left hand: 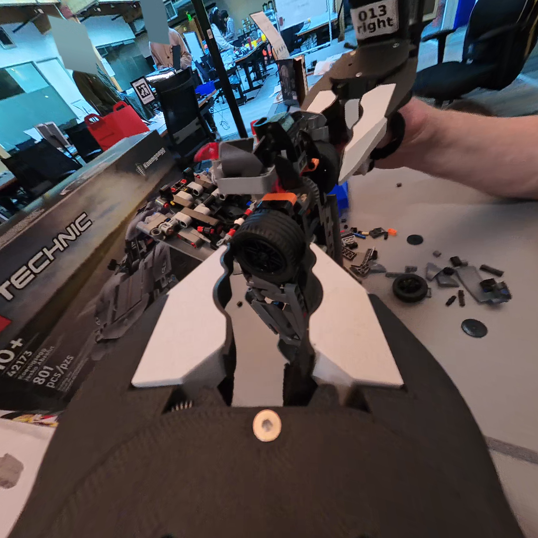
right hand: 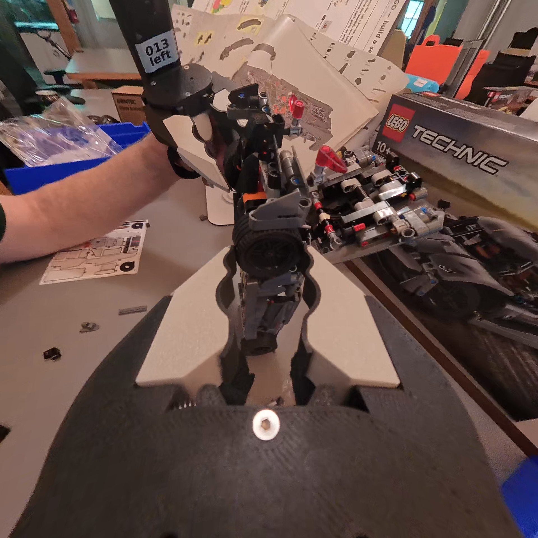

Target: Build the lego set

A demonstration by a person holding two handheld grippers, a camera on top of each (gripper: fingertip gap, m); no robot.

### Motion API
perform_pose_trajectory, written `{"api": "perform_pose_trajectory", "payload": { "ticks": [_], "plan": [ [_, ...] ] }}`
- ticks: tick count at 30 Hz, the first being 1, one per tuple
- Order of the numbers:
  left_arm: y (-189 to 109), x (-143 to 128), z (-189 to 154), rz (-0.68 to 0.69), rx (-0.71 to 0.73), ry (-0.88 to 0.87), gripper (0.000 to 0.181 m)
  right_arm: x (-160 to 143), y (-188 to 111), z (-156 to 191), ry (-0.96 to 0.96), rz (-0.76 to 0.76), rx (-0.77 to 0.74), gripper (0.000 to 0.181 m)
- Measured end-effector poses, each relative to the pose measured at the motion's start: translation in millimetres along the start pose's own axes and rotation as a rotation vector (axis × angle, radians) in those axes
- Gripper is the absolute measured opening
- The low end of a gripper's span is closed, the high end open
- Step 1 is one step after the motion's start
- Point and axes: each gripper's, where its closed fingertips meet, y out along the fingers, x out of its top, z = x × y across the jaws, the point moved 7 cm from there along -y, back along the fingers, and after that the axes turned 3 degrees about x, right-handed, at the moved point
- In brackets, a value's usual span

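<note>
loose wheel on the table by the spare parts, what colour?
Black, tyre and rim alike: the loose wheel shows best in the left wrist view.

Each gripper has a broad black, 3D-printed body with a ribbed surface, and 1 pale round screw head with a hex socket sits at its centre. The left gripper and the right gripper each carry 2 white, faceted fingers with wavy, black-edged inner faces. Seen from across, each gripper hangs below a black post bearing a pale rectangular label, and the arm behind it is bare to a dark green sleeve edge.
</note>
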Motion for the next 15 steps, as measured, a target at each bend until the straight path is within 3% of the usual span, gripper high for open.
{"api": "perform_pose_trajectory", "payload": {
  "ticks": [15],
  "plan": [
    [0.9,6.5,-9.0,0.048,0.048,0.117,0.046,-4.9,-3.9,-7.1,0.132,-0.051,0.102,0.043]
  ]
}}
